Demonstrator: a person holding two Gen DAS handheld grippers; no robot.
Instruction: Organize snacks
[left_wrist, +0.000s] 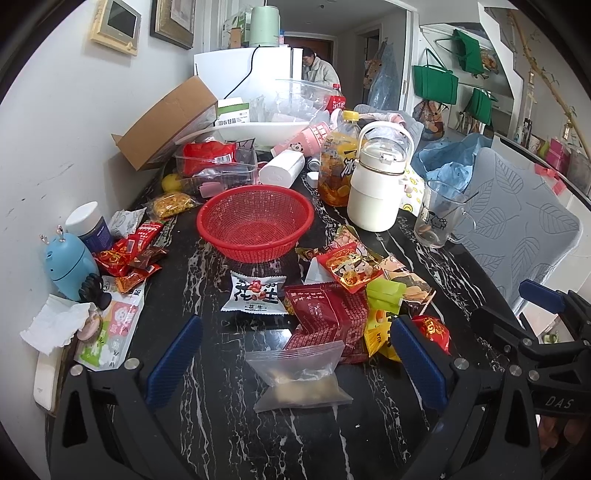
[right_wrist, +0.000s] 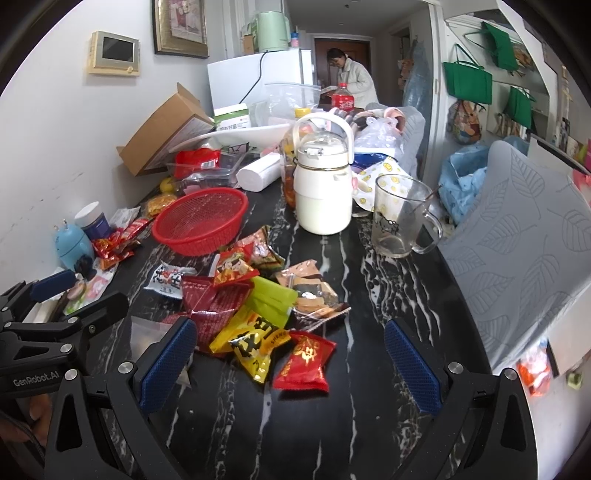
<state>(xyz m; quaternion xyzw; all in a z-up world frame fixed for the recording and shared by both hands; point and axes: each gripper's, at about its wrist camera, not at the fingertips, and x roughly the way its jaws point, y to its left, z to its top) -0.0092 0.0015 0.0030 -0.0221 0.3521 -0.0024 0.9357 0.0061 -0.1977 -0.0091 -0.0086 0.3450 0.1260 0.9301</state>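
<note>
The left gripper (left_wrist: 295, 362) stands spread wide above the black marble table (left_wrist: 221, 424), grasping nothing; a clear zip bag (left_wrist: 301, 376) lies between its blue pads, its pale contents too cloudy to name. The right gripper (right_wrist: 290, 369) is likewise released and empty, with a small red packet (right_wrist: 304, 362) and a yellow packet (right_wrist: 251, 341) lying between its fingers on the table top. Part of each gripper intrudes at the edge of the other's view.

Just beyond, the snacks sit in a loose heap: a dark red pouch (left_wrist: 327, 314) is half covered by its neighbours, a lime-green packet (right_wrist: 271, 297) overlaps it, and a white peanut packet (left_wrist: 255, 291) lies a little apart to the left. A clear-wrapped stack of biscuits (right_wrist: 312, 291) lies at the heap's right edge. More red wrappers (left_wrist: 129, 254) are bunched at the wall side, beside a blue figurine (left_wrist: 68, 266) and a white-capped jar (left_wrist: 90, 225).

Behind the heap stands the red basket (left_wrist: 255, 221), upright, with nothing visible inside. Right of it are a white kettle-shaped flask (left_wrist: 376, 184) and a glass mug (left_wrist: 437, 214) holding a spoon. The flask partly hides a bottle of orange drink (left_wrist: 338, 162). Farther back, a cardboard box (left_wrist: 166, 125), clear containers and a white bowl crowd together, overlapping too much to separate. A person (right_wrist: 351, 79) stands in the far doorway, partly hidden by a white refrigerator (left_wrist: 255, 72).
</note>
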